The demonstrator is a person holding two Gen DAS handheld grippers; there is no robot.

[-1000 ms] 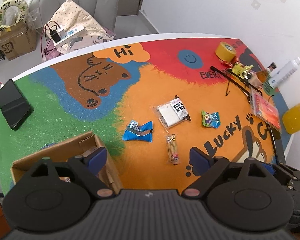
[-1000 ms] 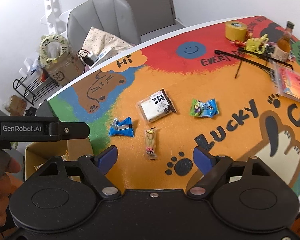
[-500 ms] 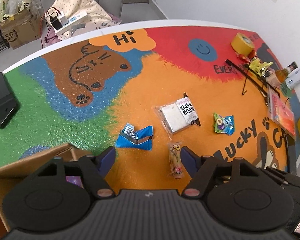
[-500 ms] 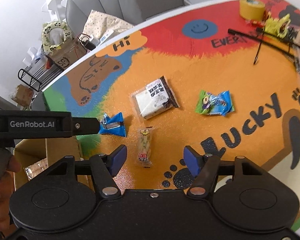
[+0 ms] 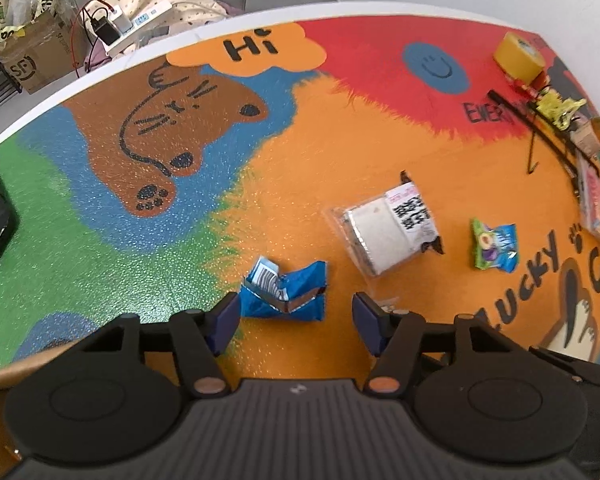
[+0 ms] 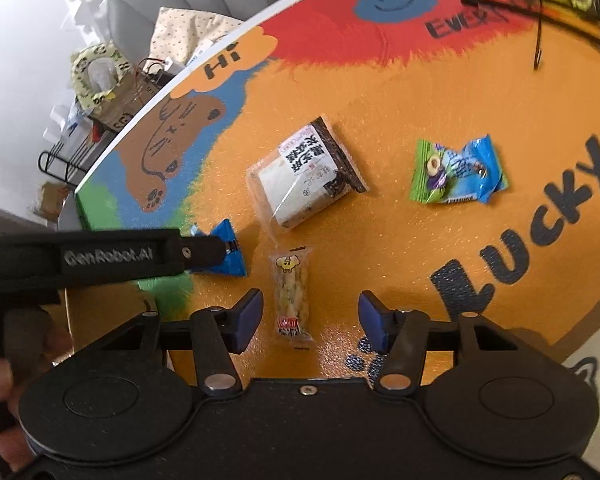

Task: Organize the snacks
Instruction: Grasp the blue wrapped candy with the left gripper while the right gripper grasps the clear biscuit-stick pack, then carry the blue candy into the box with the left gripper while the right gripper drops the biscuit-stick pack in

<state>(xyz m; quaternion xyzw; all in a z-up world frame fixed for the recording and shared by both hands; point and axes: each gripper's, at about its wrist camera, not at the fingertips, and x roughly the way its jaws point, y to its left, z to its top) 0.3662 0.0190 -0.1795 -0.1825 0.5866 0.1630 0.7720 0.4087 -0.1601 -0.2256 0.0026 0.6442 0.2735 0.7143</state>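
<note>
A: Where the green patch of the mat (image 5: 80, 240) gives way to orange, what lies there?

B: A crumpled blue packet (image 5: 284, 290), near the left edge of the snacks. The left gripper (image 5: 296, 320) hangs over it with its jaws closing; the packet sits between them, its left end just beside the left finger, not yet pinched.

A: And further right?

B: A slim clear packet (image 6: 292, 292) of pale sticks lies lengthwise between the fingers of the right gripper (image 6: 309, 318). Those jaws are closing too, with a gap on both sides of the packet.

A: Beyond those?

B: A white cake in clear wrap (image 6: 304, 178) lies farther back, tilted. Right of it, well apart, is a green and blue sweet packet (image 6: 456, 172).

A: Anything at the far right?

B: A roll of yellow tape (image 5: 518, 56) at the far corner, beside some clutter too blurred to name.
</note>
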